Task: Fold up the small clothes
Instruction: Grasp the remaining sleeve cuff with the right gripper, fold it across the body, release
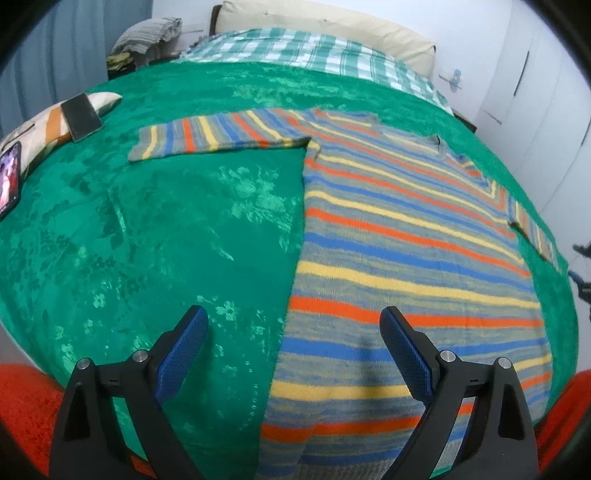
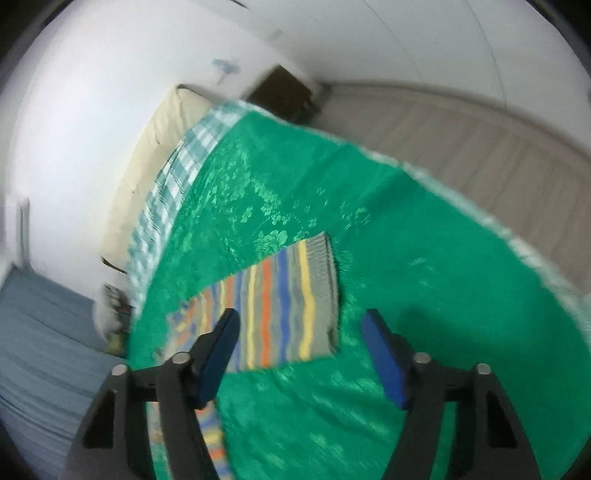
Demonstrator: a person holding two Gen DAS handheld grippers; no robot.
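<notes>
A striped knit sweater point(image 1: 399, 251) in grey, blue, orange and yellow lies flat on the green bedspread point(image 1: 166, 229). Its left sleeve point(image 1: 218, 134) stretches out to the left, its right sleeve point(image 1: 535, 232) to the right edge. My left gripper point(image 1: 295, 328) is open and empty, above the sweater's lower left edge. In the right wrist view, my right gripper point(image 2: 299, 332) is open and empty just above the right sleeve's cuff point(image 2: 291, 302), which lies flat on the bedspread point(image 2: 424, 295). That view is blurred.
A patterned pillow point(image 1: 51, 122) with a dark phone point(image 1: 81, 116) on it lies at the far left, with another lit phone point(image 1: 9, 177) beside it. A checked sheet point(image 1: 310, 51) and cream headboard point(image 1: 332, 26) are at the back. White wardrobes point(image 1: 546, 92) stand to the right.
</notes>
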